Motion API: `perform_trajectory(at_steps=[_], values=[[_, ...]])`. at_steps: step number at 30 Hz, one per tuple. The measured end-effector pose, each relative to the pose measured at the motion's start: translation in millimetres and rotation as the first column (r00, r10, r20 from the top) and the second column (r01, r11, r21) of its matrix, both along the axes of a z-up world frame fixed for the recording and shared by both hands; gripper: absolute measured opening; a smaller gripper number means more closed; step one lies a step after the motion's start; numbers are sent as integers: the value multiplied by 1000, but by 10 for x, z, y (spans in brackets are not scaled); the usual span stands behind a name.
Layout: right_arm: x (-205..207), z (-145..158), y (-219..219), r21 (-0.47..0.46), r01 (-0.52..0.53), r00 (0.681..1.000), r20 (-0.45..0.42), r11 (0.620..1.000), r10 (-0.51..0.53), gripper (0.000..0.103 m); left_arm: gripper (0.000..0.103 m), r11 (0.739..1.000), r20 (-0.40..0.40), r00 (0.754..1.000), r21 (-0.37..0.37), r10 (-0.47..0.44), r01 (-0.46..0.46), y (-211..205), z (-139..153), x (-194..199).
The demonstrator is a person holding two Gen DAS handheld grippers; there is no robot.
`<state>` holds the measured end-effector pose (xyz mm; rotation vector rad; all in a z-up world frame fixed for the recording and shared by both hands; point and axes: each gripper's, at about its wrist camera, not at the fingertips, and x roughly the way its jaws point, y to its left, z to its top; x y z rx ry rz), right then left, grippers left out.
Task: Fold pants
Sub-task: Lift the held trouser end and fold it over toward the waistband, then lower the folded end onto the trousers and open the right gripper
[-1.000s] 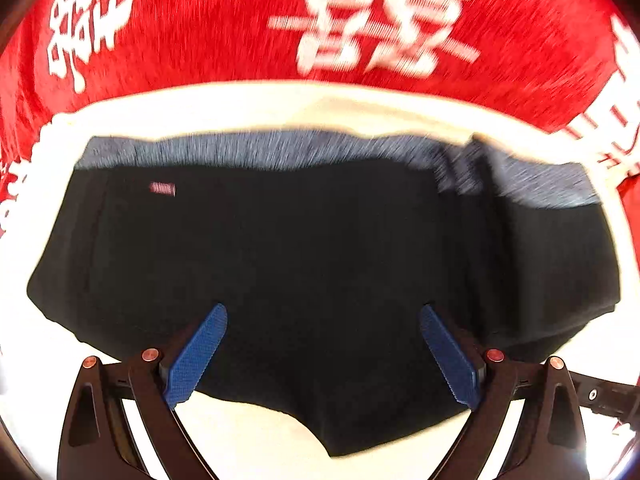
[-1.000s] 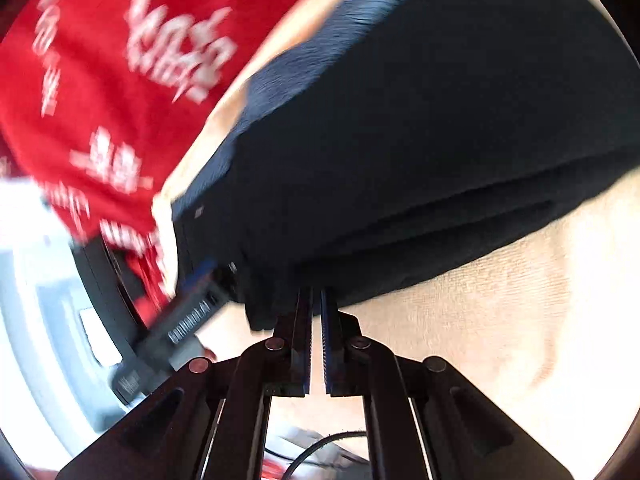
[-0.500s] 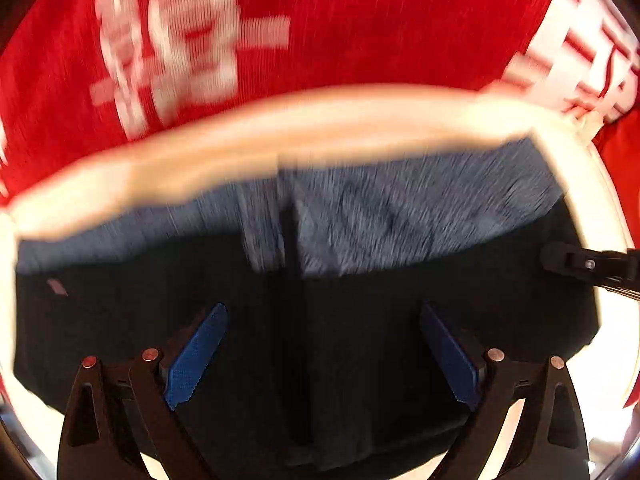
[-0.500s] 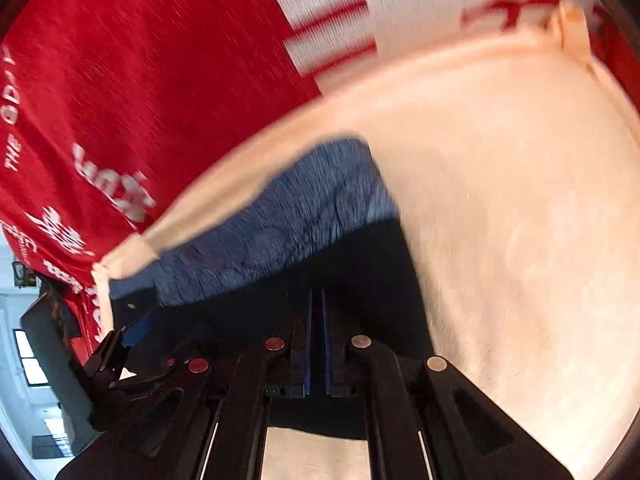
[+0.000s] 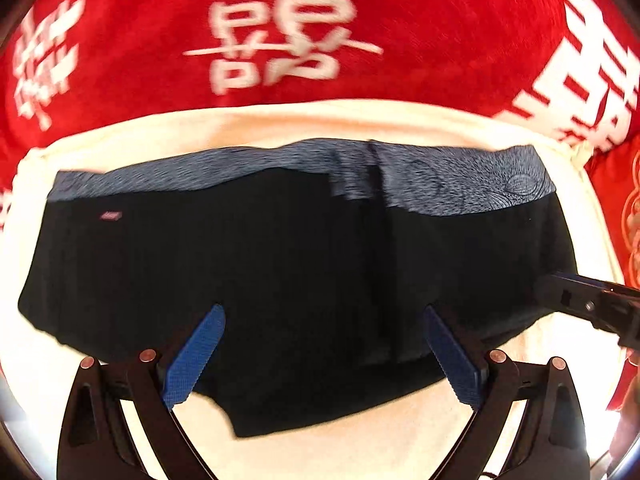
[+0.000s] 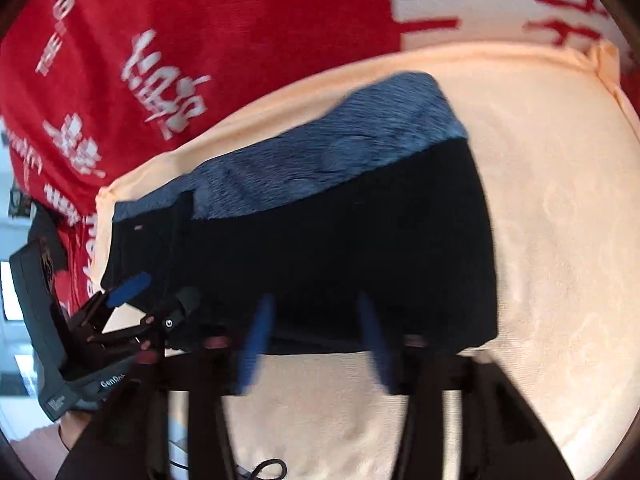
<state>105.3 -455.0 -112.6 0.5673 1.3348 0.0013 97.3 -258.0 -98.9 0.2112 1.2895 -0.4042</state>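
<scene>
Black pants (image 5: pixel 280 272) with a blue-grey waistband (image 5: pixel 460 184) lie folded on a cream towel (image 5: pixel 360 440). They also show in the right wrist view (image 6: pixel 340 248). My left gripper (image 5: pixel 322 354) is open and empty, its blue pads over the pants' near edge. My right gripper (image 6: pixel 316 340) is open and empty, blurred, just at the pants' near edge. The right gripper shows at the right edge of the left wrist view (image 5: pixel 588 304); the left gripper shows at the left of the right wrist view (image 6: pixel 132 300).
A red cloth with white characters (image 5: pixel 280 40) lies under and beyond the towel. It also shows in the right wrist view (image 6: pixel 200 40). The towel's seamed edge (image 6: pixel 608 64) runs at the far right.
My right gripper has opened from shut and let go of the pants, which now lie flat. The left view has swung back to centre on the pants.
</scene>
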Motion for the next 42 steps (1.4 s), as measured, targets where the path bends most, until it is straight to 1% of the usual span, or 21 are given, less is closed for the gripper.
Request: perform_trajectory(at_steps=[2,4,7,9,10,11,12,13,16,18,20,25,29,35,37,40,42], values=[[93,83,195,-49,-58,998,28,997,60,76,102,1000,-11,1000,14,25,-25,178,7,-7],[225,102,353,-72,-94,994,48,993,98,76,102,999,-27,999,25,47,-46,344,-20,1],[474,1,564,-55,-106,992,56,993,109,76,102,995,-31,995,28,95,-94,532,-45,31],[614,-156,725,-42,-125,992,24,991,126,76,102,992,-15,993,46,120,-119,664,-41,43],[641,-270,798,-13,-141,990,-18,990,141,76,102,989,-7,991,60,133,-132,757,-32,45],[624,-372,883,-6,-150,987,-57,989,149,78,102,987,-3,990,71,143,-142,813,-29,51],[615,-345,963,-49,-165,986,-39,985,163,78,102,987,-1,989,73,147,-146,883,6,36],[573,-306,1031,-84,-192,981,-30,978,190,79,102,986,0,989,74,151,-151,889,-35,54],[434,-273,1147,-105,-237,971,-54,966,232,80,102,984,-18,985,67,169,-167,965,-104,103],[380,-253,1195,-127,-260,965,-59,957,255,80,102,981,-28,983,79,180,-177,1060,-95,145],[367,-243,1216,-139,-266,963,-71,954,258,80,102,978,-37,980,84,193,-190,1095,-149,175],[390,-221,1300,-149,-252,966,-98,956,240,80,102,970,-60,971,84,232,-227,1296,-224,202],[363,-175,1410,-157,-265,963,-102,951,251,80,102,965,-67,966,92,250,-244,1438,-253,215],[304,-155,1594,-129,-265,960,-123,956,250,81,102,958,-76,957,90,279,-272,1662,-293,241],[282,-164,1644,-121,-263,960,-131,957,247,81,102,956,-77,955,93,286,-279,1723,-345,270],[243,-168,1722,-107,-262,959,-140,959,246,81,102,957,-89,955,78,284,-278,1832,-390,255],[222,-160,1793,-104,-270,957,-140,957,255,81,102,957,-77,955,62,287,-282,1911,-410,256]])
